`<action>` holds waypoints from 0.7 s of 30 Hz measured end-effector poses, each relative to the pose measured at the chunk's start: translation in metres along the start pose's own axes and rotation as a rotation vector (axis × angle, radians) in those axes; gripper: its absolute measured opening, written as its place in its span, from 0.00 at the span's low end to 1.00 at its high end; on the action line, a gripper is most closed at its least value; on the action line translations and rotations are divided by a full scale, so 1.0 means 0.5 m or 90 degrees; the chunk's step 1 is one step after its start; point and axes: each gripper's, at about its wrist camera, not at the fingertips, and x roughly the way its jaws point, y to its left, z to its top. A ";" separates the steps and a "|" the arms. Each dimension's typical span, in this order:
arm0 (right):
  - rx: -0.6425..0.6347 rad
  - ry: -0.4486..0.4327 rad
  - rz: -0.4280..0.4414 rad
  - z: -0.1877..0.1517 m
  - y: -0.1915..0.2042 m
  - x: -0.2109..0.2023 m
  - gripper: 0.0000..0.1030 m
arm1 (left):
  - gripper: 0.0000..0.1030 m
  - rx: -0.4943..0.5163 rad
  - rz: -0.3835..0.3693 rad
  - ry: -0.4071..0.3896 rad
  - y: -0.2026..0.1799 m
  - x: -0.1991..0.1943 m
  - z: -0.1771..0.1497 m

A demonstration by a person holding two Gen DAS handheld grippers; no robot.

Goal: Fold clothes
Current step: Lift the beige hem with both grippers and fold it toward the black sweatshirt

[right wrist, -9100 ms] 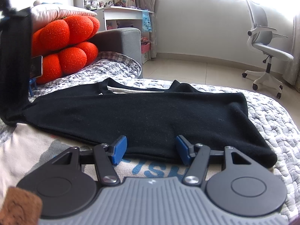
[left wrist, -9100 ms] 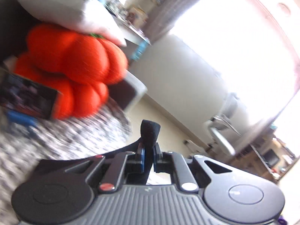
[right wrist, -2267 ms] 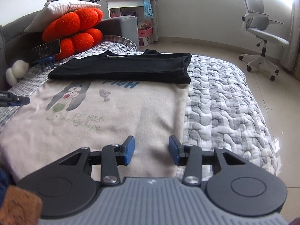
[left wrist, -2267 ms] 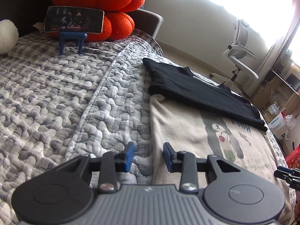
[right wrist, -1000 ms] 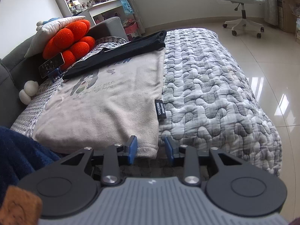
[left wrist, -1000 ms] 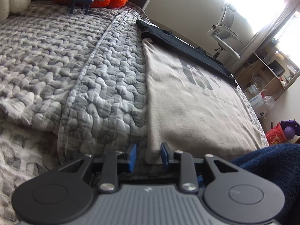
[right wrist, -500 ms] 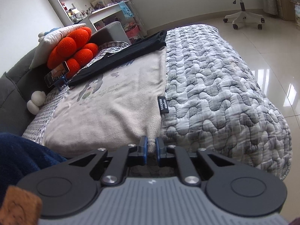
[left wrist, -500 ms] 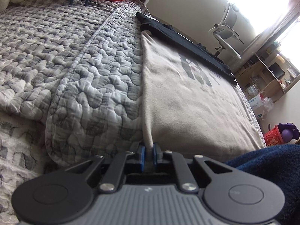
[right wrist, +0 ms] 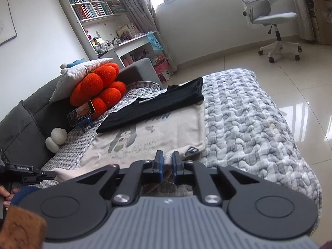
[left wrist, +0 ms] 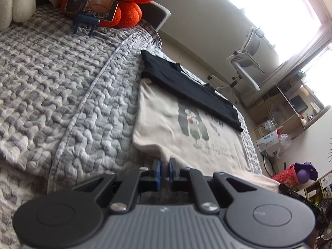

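left gripper (left wrist: 164, 167): clamped on near hem corner of the cream shirt (left wrist: 176, 128) | right gripper (right wrist: 167, 158): pinching the other near corner, by the black tag | shirt: spread on the quilted bed (right wrist: 244, 124), black top (right wrist: 157, 103) across its far end

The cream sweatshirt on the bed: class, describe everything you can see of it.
The cream sweatshirt looks like soft fleece, with a cartoon figure, small script and blue lettering printed on it. It lies flat on the grey quilt, its far end under the folded black garment. The left claw and right claw each pinch its lifted near hem.
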 end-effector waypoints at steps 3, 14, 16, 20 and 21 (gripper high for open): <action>-0.005 -0.011 -0.006 0.027 -0.005 0.025 0.11 | 0.07 -0.008 0.006 -0.007 -0.003 0.027 0.043; 0.021 0.028 -0.058 0.097 -0.079 0.212 0.10 | 0.08 -0.107 0.026 0.036 0.053 0.198 0.157; 0.036 0.042 -0.072 0.096 -0.092 0.238 0.10 | 0.08 -0.127 0.021 0.038 0.065 0.215 0.164; 0.069 0.041 -0.063 0.097 -0.112 0.254 0.17 | 0.13 -0.154 0.011 0.028 0.088 0.211 0.164; 0.083 0.032 -0.053 0.101 -0.118 0.249 0.18 | 0.17 -0.154 0.013 0.023 0.091 0.206 0.163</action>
